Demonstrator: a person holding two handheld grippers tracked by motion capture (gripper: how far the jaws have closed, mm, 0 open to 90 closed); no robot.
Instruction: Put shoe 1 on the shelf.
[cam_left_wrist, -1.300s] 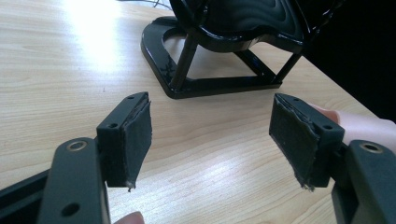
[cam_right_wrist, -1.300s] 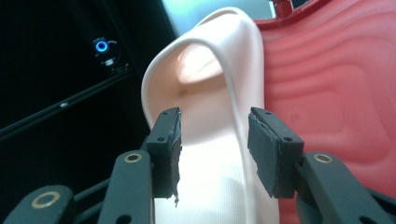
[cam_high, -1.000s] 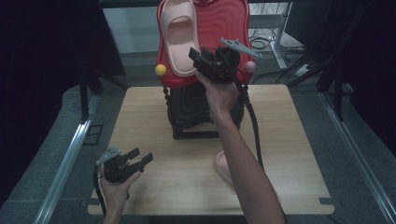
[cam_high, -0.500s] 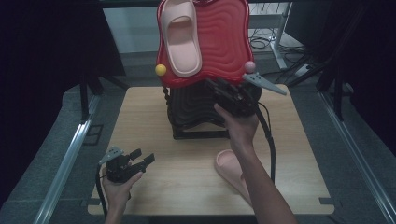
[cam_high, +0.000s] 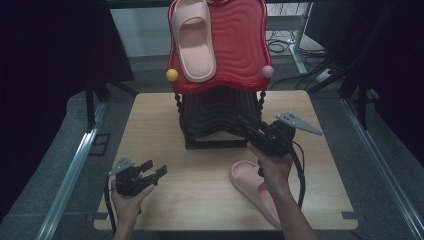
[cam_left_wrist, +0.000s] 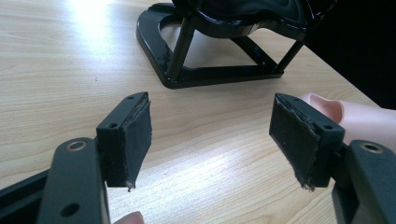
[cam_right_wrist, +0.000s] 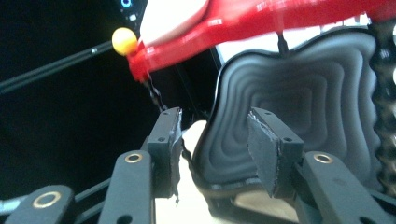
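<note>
The pale pink foam slipper (cam_high: 252, 189) lies flat on the light wooden tabletop (cam_high: 160, 120), in front of the black wavy-shelved rack (cam_high: 220, 117) and just beside the person's right forearm. A second matching pink slipper (cam_high: 192, 40) rests on the rack's red wavy top shelf (cam_high: 240, 50). The right tongs (cam_high: 250, 127) hang above the tabletop at the rack's front edge, jaws partly apart with nothing between them. The left tongs (cam_high: 155, 170) sit low over the tabletop's near left part, jaws wide apart and empty.
</note>
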